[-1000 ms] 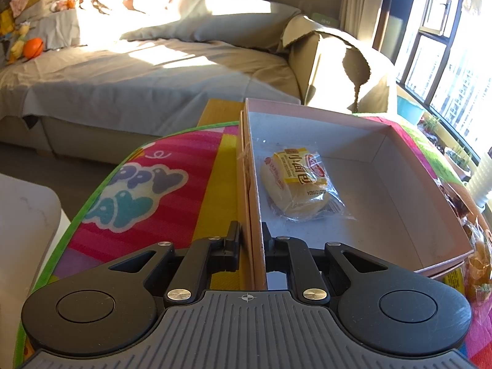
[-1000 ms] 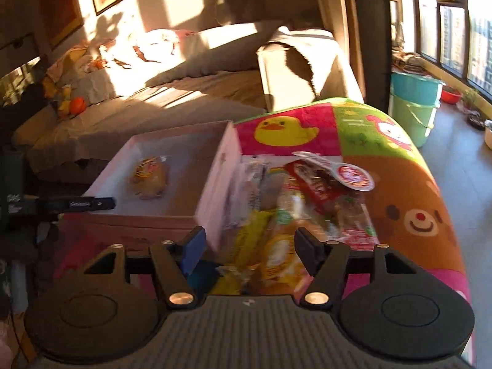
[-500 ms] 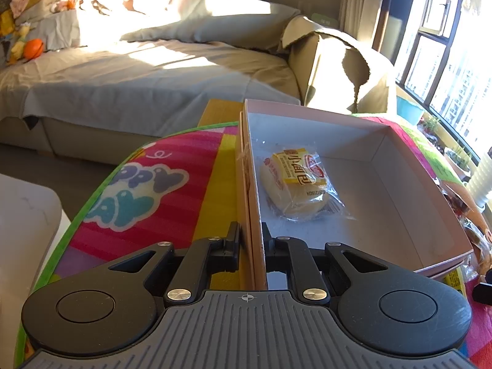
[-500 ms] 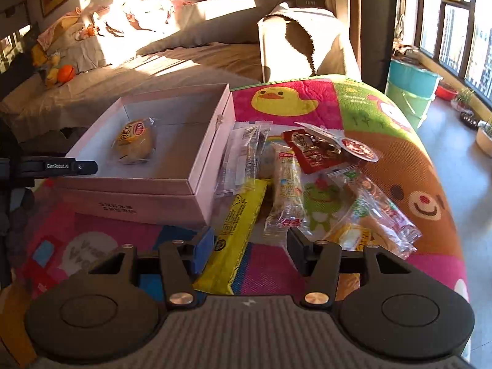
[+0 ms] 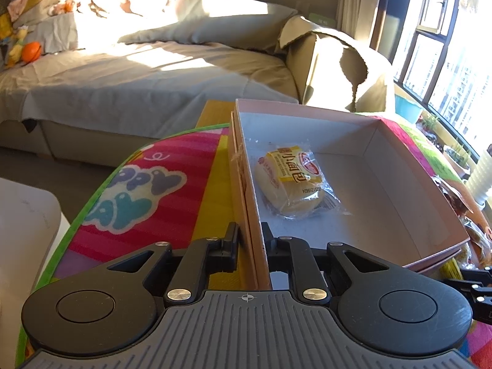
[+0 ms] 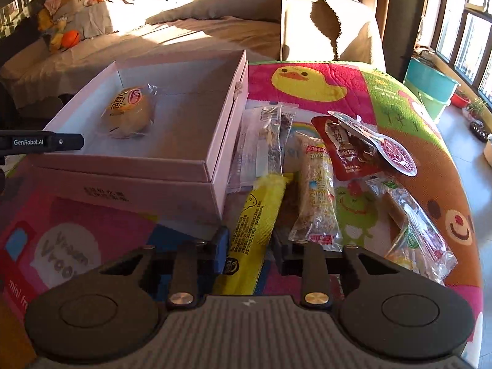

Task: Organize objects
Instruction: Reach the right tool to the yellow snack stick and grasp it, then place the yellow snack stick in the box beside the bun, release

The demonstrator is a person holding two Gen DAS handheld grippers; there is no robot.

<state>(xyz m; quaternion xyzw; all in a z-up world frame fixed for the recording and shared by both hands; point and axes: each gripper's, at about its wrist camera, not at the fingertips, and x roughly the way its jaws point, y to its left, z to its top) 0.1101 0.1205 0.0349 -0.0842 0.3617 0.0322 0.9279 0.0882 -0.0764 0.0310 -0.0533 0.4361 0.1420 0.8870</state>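
A pink box [image 5: 436, 190] stands on a colourful play mat, with one wrapped bun [image 5: 292, 181] inside. My left gripper [image 5: 249, 240] is shut on the box's near left wall. In the right wrist view the box [image 6: 172, 166] is at left, the bun [image 6: 129, 110] in it. Several snack packets lie to its right: a yellow bar [image 6: 255, 224], a cereal bar [image 6: 316, 193], a red pouch [image 6: 347, 150]. My right gripper [image 6: 249, 249] is open, its fingers either side of the yellow bar's near end.
The mat [image 6: 399, 98] covers a rounded table. A sofa [image 5: 153, 77] with pillows lies behind it. A teal bucket [image 6: 430, 89] stands at right by the windows. A white surface [image 5: 24, 215] sits left of the table.
My right gripper has drawn back and moved over the yellow bar, and its jaws have narrowed. The left gripper has kept its hold on the box wall.
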